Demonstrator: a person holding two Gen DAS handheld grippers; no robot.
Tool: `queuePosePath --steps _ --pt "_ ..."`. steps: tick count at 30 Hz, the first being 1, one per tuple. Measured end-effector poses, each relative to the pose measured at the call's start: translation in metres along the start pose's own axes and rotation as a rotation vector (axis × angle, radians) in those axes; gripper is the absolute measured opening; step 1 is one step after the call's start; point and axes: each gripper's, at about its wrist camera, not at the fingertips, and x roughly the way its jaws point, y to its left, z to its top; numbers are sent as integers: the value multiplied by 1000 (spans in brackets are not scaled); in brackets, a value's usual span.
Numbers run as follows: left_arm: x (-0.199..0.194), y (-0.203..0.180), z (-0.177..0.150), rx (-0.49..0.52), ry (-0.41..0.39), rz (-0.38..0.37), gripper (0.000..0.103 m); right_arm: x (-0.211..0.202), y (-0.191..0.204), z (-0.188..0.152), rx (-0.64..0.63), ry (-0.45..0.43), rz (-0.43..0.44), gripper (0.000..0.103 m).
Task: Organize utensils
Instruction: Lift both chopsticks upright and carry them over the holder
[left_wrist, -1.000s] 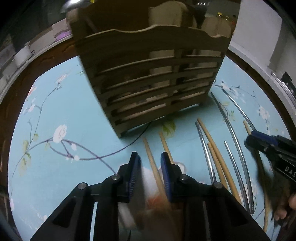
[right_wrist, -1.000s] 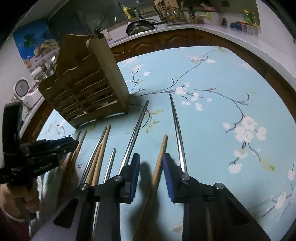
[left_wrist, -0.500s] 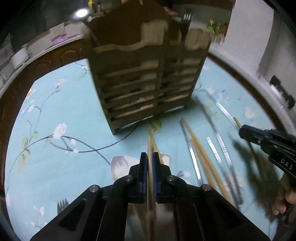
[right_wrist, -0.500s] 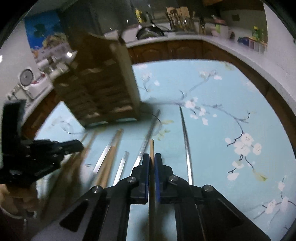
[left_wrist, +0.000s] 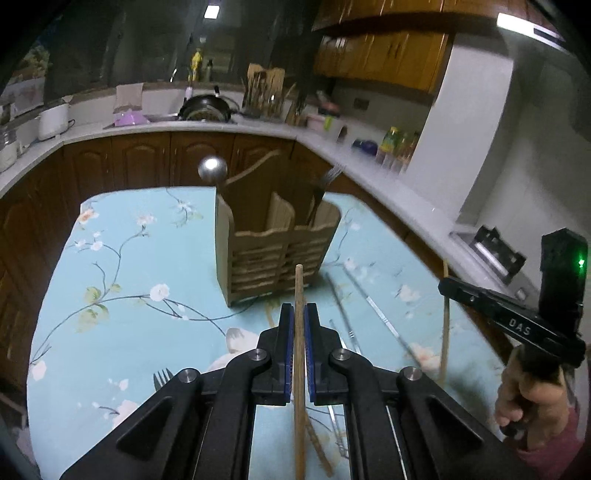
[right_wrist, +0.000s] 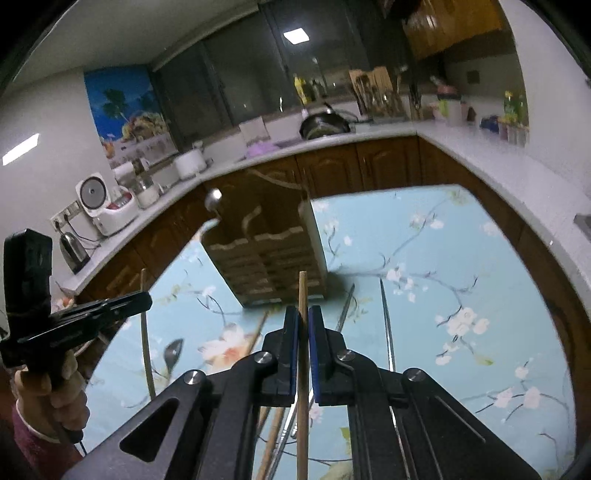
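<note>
My left gripper (left_wrist: 299, 314) is shut on a wooden chopstick (left_wrist: 298, 288) and holds it upright above the table. My right gripper (right_wrist: 303, 317) is shut on another wooden chopstick (right_wrist: 302, 291), also raised. Each gripper shows in the other's view, the right one (left_wrist: 447, 286) with its chopstick (left_wrist: 445, 325) and the left one (right_wrist: 146, 299) with its chopstick (right_wrist: 146, 332). The slatted wooden utensil holder (left_wrist: 273, 251) stands ahead on the table; it also shows in the right wrist view (right_wrist: 266, 258). A ladle (left_wrist: 212, 169) and a fork (left_wrist: 325, 184) stand in it.
Metal chopsticks (left_wrist: 373, 310) and wooden ones lie on the floral blue tablecloth (left_wrist: 129, 302) right of the holder. A fork (left_wrist: 160, 378) lies near my left gripper. A spoon (right_wrist: 173, 352) lies on the cloth. Kitchen counters (right_wrist: 480, 158) curve around the table.
Both grippers closed on wooden chopsticks lying on the table, then lifted them well above it and back from the holder.
</note>
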Motion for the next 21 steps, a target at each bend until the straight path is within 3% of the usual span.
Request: queuePosePath --steps 7,21 --pt "-47 3 -6 2 -64 -2 3 -20 10 18 -25 -71 11 5" --pt "-56 9 7 0 -144 2 3 -27 15 31 -31 -141 24 5"
